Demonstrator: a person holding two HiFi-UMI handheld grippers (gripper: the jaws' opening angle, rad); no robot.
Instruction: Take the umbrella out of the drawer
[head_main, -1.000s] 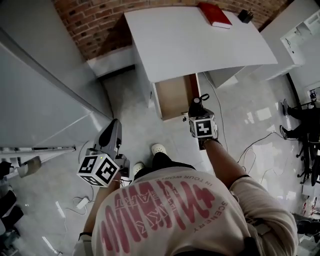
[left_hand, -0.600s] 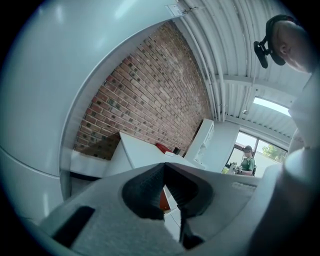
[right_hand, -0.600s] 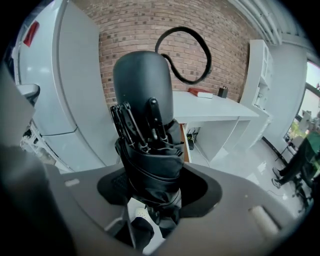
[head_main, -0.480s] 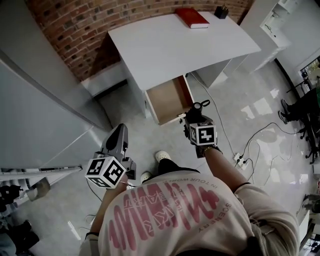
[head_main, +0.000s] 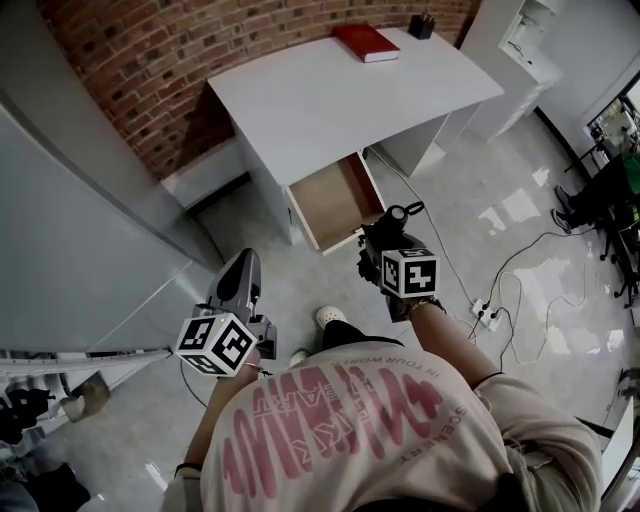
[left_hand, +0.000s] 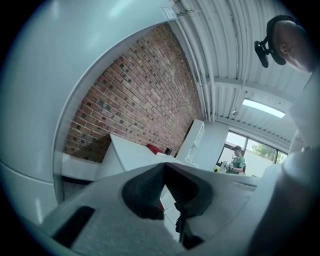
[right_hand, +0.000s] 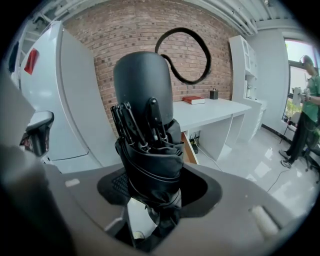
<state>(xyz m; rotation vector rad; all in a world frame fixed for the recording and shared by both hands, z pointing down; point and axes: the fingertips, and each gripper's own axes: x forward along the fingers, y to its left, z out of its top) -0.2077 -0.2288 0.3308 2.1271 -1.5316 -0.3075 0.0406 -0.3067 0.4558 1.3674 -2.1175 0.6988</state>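
the right gripper is clamped round the folded black umbrella, which sticks up out of its jaws, out of the open drawer and just in front of it, below the white desk. the left gripper has its jaws together on nothing. my worry: the pads bite on slack fabric, so a quick swing could let it slide free, or the strap loop could snag the drawer's corner.

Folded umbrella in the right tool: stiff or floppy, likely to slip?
The umbrella is probably stiff along its core: it stands straight out of the right tool. Its fabric folds bunch loosely where gripped, so it may squirm or slip a bit. The wrist strap looks floppy and will likely swing.
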